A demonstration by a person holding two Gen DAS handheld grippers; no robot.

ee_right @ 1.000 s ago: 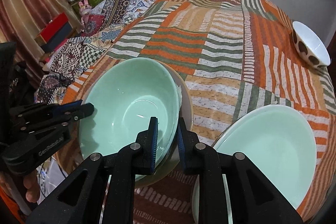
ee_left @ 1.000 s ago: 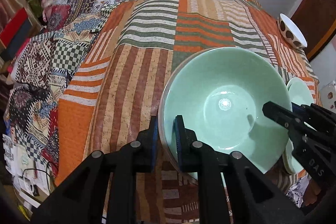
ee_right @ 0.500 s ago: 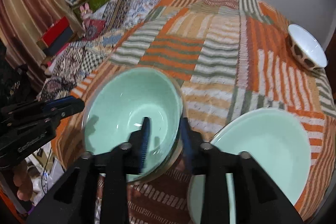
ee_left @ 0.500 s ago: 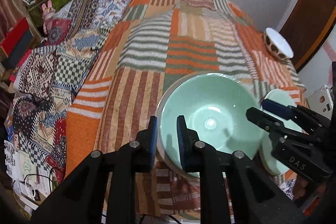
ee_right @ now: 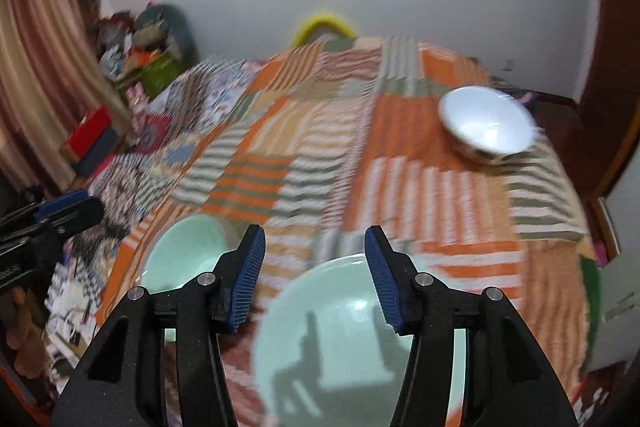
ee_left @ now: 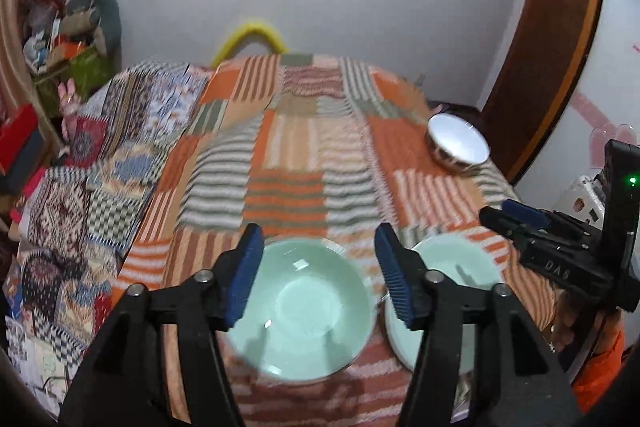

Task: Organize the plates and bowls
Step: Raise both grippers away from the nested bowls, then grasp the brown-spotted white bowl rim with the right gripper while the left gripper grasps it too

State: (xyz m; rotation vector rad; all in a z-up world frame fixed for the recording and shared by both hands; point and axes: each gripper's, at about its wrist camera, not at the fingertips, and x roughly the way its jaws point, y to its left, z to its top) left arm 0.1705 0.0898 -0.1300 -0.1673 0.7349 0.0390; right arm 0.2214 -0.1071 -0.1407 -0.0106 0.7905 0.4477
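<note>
With both sets of jaws spread wide and nothing pinched, looks like a between-grabs moment. Left gripper hovering over the bigger green bowl at lower centre of the left view, which seems to sit nested in a second dish (pale rim peeking out around it), though too blurry to swear to. Right gripper hanging above the green plate at the bottom of the right view, just beside that bowl. White spotted bowl way off in the upper right, well apart from the rest, near the edge of the striped bed cover.

Stuff that could go sideways, judging from this:
- soft bedding underneath, so pushing down on a rim could tip a dish instead of gripping it
- glazed ceramic plus a thin rim pinch = probably slippery, could slide out mid-lift
- white bowl close to the edge, a nudge might send it off
- grippers working close together, might clip each other

Contents: all dishes look empty, just reflections and gripper shadows inside.
</note>
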